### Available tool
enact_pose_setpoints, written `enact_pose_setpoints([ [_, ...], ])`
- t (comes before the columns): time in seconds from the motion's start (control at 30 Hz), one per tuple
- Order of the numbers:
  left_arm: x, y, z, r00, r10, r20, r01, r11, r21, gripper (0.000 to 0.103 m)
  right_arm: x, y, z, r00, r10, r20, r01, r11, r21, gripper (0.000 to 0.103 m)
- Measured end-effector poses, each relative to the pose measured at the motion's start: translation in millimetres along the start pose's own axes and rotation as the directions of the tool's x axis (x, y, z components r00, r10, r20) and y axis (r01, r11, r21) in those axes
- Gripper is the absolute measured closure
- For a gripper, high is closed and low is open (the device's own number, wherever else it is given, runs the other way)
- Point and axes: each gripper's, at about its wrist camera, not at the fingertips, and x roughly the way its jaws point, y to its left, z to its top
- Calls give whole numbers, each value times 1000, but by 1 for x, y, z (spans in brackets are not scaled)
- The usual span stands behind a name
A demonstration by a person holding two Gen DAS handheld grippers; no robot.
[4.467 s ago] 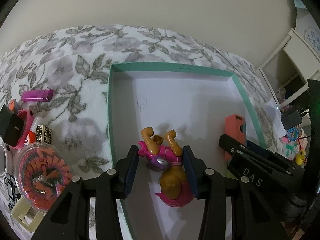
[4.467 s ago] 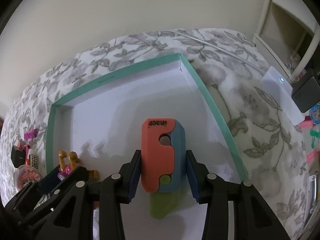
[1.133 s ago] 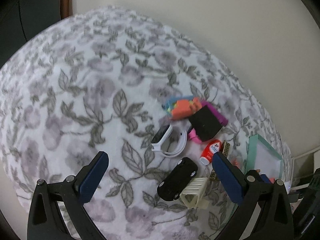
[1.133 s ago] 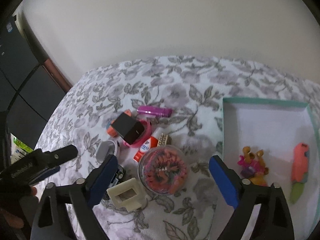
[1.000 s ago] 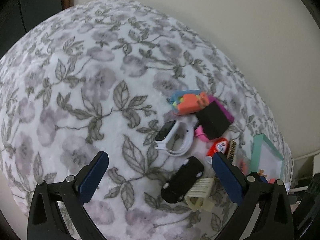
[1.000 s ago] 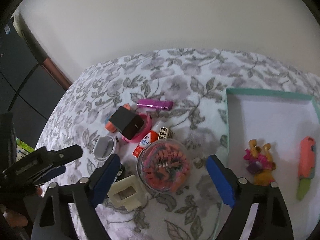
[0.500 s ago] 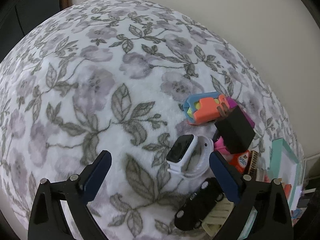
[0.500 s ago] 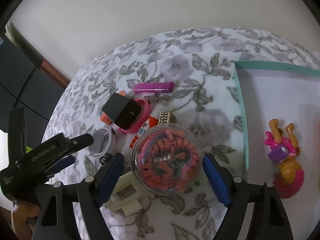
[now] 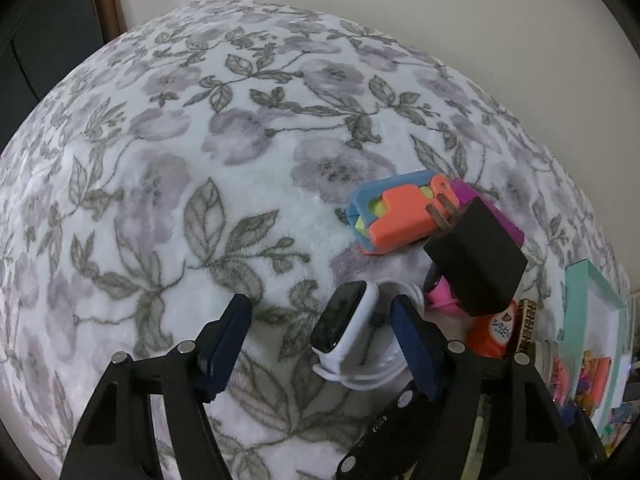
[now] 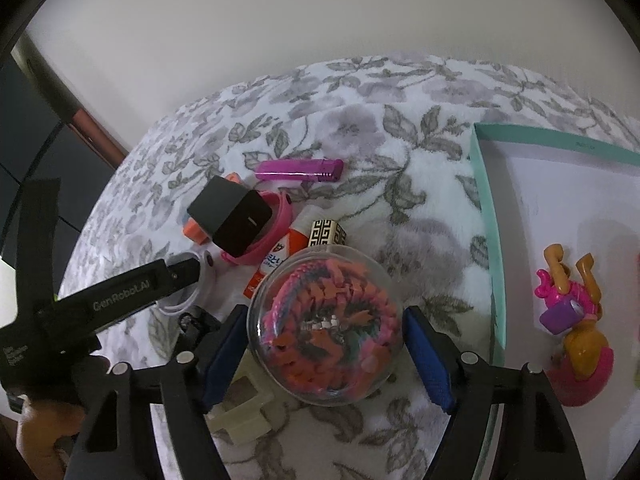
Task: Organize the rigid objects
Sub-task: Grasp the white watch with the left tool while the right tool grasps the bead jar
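My left gripper (image 9: 320, 344) is open around a white smartwatch (image 9: 344, 322) lying on the floral blanket; its pads do not touch it. My right gripper (image 10: 328, 348) is open around a clear round container (image 10: 326, 330) holding a coiled orange-pink toy, with small gaps on both sides. A black charger (image 9: 474, 258), also in the right wrist view (image 10: 230, 218), leans on a pink band (image 10: 276, 226). A teal-rimmed box (image 10: 490, 224) holds a pink doll (image 10: 576, 320).
An orange-blue block toy (image 9: 394, 214), a purple lighter (image 10: 300, 170), an orange-white tube (image 10: 270, 262), a patterned cube (image 10: 326, 232), a cream clip (image 10: 240, 408) and a black car toy (image 9: 384, 436) crowd the blanket. The left gripper's body (image 10: 100, 300) shows in the right wrist view.
Both grippers came down closer to the blanket. The left now brackets the smartwatch and the right brackets the clear container. Both stay open.
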Motion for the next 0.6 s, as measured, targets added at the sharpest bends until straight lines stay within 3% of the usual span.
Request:
enact_pose_setpoints([
  [0.07, 0, -2, 0, 1000, 26, 3, -26, 1000, 12, 38, 2, 2, -1, 1000, -15, 1, 15, 1000, -15, 26],
  [0.13, 1, -1, 1, 999, 52, 4, -53, 999, 14, 50, 2, 2, -1, 1000, -19, 4, 19, 1000, -21, 26],
  [0.33, -4, 8, 1, 1000, 22, -3, -22, 1000, -12, 83, 0, -1, -2, 1000, -7, 3, 7, 1000, -26, 26],
  [0.6, -5, 11, 3, 1000, -8, -20, 7, 999, -51, 90, -4, -9, 0, 1000, 24, 6, -24, 1000, 16, 27],
])
